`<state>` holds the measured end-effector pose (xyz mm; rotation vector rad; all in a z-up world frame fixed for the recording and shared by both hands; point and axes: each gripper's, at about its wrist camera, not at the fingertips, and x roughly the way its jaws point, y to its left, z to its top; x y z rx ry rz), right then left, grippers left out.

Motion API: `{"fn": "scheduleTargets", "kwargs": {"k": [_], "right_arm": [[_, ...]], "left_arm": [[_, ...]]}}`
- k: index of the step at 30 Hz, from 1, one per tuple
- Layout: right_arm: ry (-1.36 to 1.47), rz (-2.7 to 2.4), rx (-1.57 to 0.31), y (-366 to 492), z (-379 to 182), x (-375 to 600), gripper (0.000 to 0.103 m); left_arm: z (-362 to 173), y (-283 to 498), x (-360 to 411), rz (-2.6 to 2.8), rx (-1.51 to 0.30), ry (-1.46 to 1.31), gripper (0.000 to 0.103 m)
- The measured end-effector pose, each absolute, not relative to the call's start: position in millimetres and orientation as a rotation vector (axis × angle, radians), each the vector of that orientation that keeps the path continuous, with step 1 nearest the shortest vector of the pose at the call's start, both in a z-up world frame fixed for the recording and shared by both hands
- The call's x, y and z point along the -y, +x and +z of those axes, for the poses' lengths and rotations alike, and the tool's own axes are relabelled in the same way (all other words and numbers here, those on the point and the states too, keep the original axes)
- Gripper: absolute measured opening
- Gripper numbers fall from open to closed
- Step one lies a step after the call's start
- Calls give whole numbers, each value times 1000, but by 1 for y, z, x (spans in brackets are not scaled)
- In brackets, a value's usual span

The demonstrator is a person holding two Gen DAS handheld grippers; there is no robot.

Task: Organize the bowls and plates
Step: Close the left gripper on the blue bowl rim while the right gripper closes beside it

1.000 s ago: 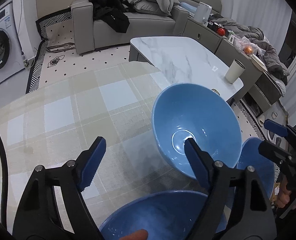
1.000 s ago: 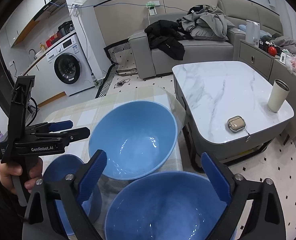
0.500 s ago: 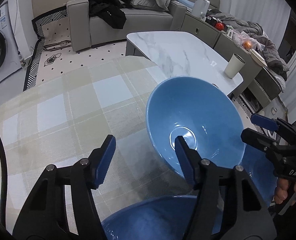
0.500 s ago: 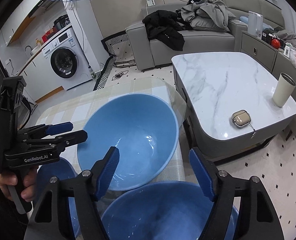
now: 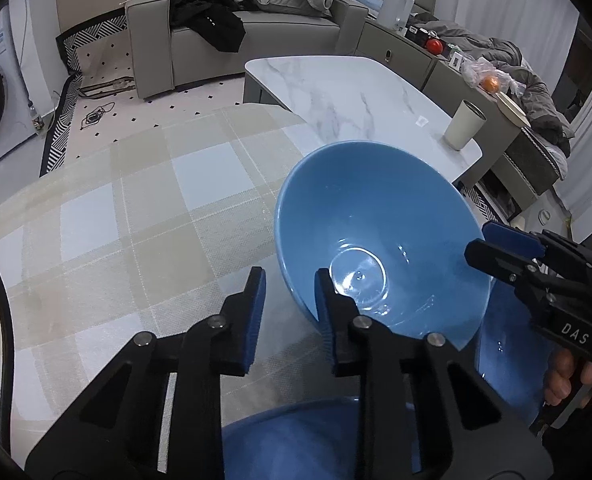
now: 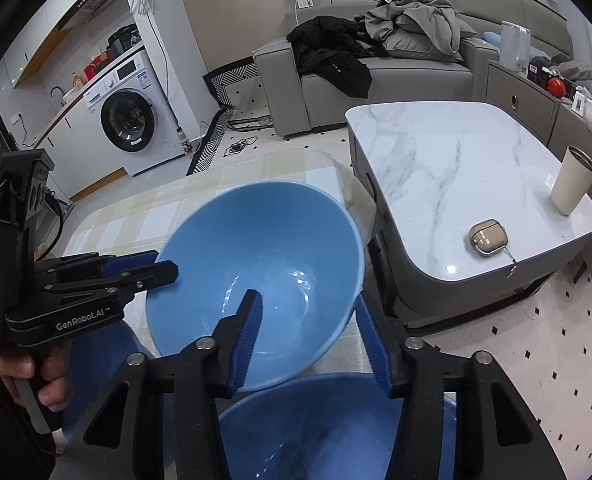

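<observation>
The large blue bowl (image 5: 380, 240) stands on the checked cloth of the bench (image 5: 116, 220), tilted, with its near rim caught from both sides. The left claw (image 5: 290, 300) has just been closing and now pinches the bowl's near-left rim, one pad inside and one outside. The right claw (image 6: 308, 332), also just closing, straddles the near-right rim, though whether its pads press cannot be told, and two more blue bowls (image 6: 336, 428) sit nearer, below both claws.
</observation>
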<state>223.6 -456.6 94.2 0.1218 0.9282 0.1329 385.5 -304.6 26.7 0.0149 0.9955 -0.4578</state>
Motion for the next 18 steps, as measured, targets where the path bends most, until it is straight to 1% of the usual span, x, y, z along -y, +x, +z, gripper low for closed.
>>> {"fn": "scheduleTargets", "kwargs": {"k": [2, 3, 4, 16, 17, 18], "right_arm": [[126, 129, -920, 223, 94, 459, 42], [124, 125, -916, 222, 94, 459, 37], [118, 118, -918, 222, 94, 460, 34], [106, 112, -909, 222, 93, 461, 34], [110, 119, -900, 221, 95, 461, 33], [131, 155, -893, 220, 96, 460, 30]], "left_arm": [[27, 385, 307, -473, -996, 16, 20], [27, 384, 309, -469, -995, 21, 19], [27, 384, 310, -468, -993, 23, 19], [27, 381, 314, -467, -978, 43, 19], [29, 380, 314, -489, -973, 31, 19], [32, 378, 315, -510, -964, 24, 20]]}}
